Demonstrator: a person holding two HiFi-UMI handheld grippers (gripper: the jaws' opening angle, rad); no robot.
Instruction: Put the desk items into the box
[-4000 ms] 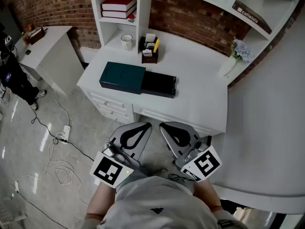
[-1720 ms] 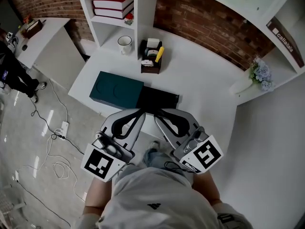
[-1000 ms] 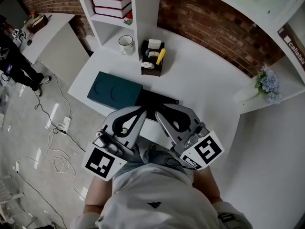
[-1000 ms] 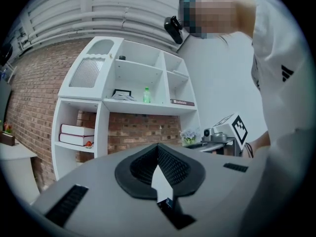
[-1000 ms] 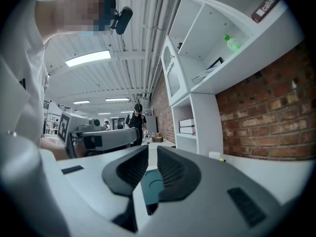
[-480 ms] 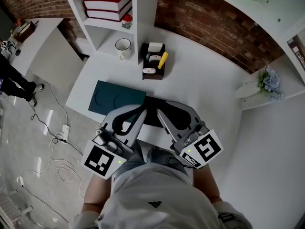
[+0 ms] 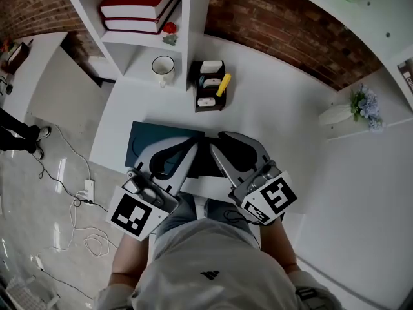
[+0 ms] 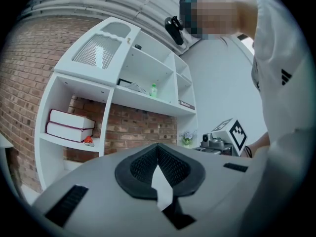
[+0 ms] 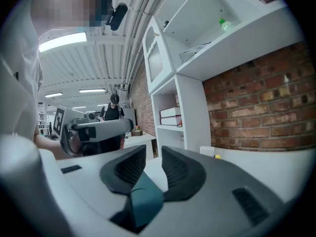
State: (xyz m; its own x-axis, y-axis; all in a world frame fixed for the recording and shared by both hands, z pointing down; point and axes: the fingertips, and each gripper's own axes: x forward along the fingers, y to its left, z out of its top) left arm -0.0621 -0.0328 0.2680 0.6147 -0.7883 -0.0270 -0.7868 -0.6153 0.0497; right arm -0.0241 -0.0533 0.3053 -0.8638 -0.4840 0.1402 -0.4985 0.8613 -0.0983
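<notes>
Upper centre of the head view, the desk items (image 7: 222,84) sit in a dark caddy (image 7: 195,89) beyond the teal box (image 7: 143,141), and they look light and hard, so I'd pinch the poking-up ends; the left gripper (image 8: 158,147) is clamped empty, and the right gripper (image 9: 153,152) has empty jaws that have just been opening.

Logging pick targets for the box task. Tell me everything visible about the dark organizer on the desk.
The organizer is a small dark brown open-topped holder, wood-like, split into compartments. It stands upright on the white desk, just in front of the shelf post and right of the mug, apart from it. White items sit in its compartments; a yellow item leans at its right side. Nothing else touches it.
</notes>
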